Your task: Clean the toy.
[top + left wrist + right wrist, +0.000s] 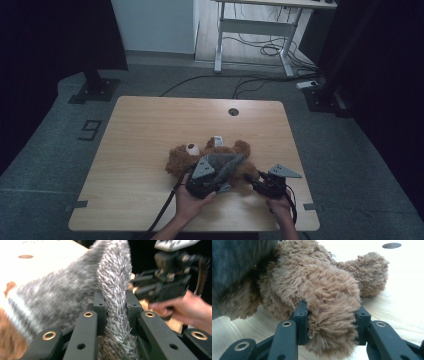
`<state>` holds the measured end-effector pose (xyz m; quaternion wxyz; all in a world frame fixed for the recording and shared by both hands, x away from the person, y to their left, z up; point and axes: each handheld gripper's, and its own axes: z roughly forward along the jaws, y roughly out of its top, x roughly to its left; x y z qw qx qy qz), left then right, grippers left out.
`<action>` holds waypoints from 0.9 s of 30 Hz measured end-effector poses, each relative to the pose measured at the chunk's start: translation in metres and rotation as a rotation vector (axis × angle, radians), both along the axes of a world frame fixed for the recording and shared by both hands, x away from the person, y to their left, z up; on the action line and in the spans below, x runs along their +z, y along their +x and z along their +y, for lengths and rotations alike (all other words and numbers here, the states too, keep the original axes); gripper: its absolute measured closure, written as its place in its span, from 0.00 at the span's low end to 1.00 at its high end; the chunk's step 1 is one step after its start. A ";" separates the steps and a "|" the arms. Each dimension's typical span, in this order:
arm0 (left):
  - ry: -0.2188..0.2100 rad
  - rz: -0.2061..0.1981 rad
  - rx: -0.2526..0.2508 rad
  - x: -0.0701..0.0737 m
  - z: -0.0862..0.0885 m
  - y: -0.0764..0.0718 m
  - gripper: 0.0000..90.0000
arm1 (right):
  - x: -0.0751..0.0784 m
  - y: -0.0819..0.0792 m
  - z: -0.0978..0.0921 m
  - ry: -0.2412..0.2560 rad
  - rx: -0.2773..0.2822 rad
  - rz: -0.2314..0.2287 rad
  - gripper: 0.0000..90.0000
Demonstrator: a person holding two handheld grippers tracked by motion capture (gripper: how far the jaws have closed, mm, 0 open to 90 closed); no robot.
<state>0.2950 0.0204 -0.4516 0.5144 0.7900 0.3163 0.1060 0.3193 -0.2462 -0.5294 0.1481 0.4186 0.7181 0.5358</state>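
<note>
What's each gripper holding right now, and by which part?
Left gripper pinches a raised fold of the grey knit garment. Right gripper clamps the teddy bear by the end of one limb.

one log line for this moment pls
left gripper: shut on grey knit garment | right gripper: shut on teddy bear leg | bear lying on table

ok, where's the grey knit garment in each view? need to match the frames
High view: grey knit garment lies over the teddy bear at the table's near middle, by the left gripper.
Left gripper view: it covers the centre and left, a fold pinched between the fingers.
Right gripper view: dark blurred patch at top left, beside the bear's limb.
Shared landmark: the round hole in the tabletop.
</note>
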 end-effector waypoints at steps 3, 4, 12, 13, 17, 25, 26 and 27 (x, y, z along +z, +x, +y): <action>0.034 -0.008 -0.023 0.001 -0.020 0.003 0.84 | 0.000 0.000 0.000 0.001 -0.001 -0.001 0.65; 0.050 0.002 -0.029 -0.002 -0.028 0.006 0.84 | 0.000 -0.001 0.000 -0.001 0.000 0.000 0.65; 0.081 0.055 -0.011 -0.032 -0.037 0.013 0.84 | 0.000 0.000 -0.001 -0.006 0.005 -0.006 0.65; 0.079 0.058 -0.008 -0.033 -0.035 0.013 0.84 | 0.000 0.000 -0.001 -0.008 0.006 -0.007 0.65; 0.075 0.062 0.004 -0.036 -0.021 0.011 0.84 | 0.000 -0.001 -0.001 -0.009 0.007 -0.007 0.65; 0.041 0.062 0.050 -0.043 0.015 -0.002 0.84 | 0.001 -0.001 -0.001 -0.010 0.012 -0.007 0.65; 0.031 0.064 0.064 -0.044 0.025 -0.005 0.84 | 0.000 -0.001 -0.002 -0.007 0.012 -0.006 0.65; 0.031 0.064 0.064 -0.044 0.025 -0.005 0.84 | 0.000 -0.001 -0.002 -0.007 0.012 -0.006 0.65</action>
